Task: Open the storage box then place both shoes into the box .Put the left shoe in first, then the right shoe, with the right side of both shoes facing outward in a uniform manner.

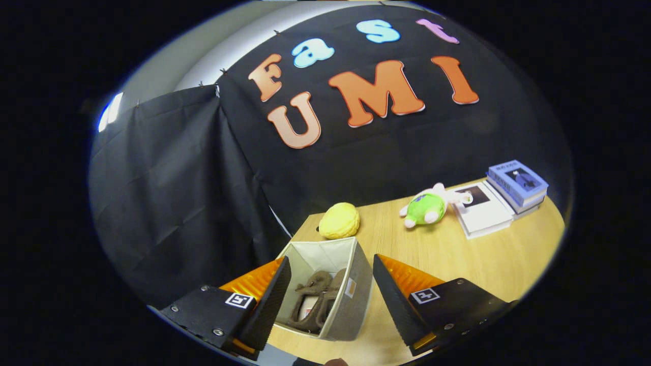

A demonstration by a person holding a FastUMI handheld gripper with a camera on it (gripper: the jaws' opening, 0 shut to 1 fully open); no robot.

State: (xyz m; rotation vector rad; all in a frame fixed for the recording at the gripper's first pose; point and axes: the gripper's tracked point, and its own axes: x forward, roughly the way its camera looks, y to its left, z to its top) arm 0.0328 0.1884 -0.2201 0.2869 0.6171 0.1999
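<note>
Jaws apart, shoes (pixel 315 300) in storage box (pixel 351 284)

We record even, moderate illumination over the wooden table (pixel 457 254), with soft shadows. A bright ceiling light (pixel 109 112) glares at far left. The black cloth wall (pixel 168 193) reads dim. Fisheye distortion bends the table edges strongly. Focus is fair; the gripper (pixel 330 297), spread wide, appears slightly soft.
</note>
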